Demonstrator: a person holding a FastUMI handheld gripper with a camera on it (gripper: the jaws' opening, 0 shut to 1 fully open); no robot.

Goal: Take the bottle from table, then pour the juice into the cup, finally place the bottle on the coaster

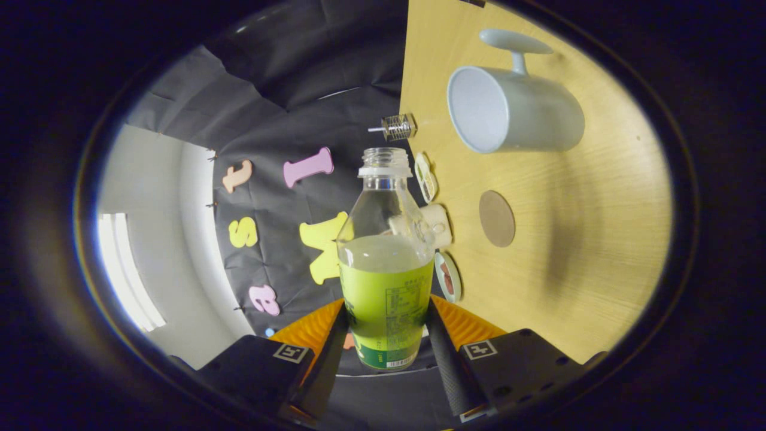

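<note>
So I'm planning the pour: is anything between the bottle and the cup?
Nothing visible. The gripper is shut on the bottle, cap off. The cup stands beyond it on bare table; the coaster lies nearer, off the line.

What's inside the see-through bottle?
The clear plastic bottle, gripped by the tool, holds green juice up past its label; above that it's empty, with no cap. The label hides the juice lower down.
</note>
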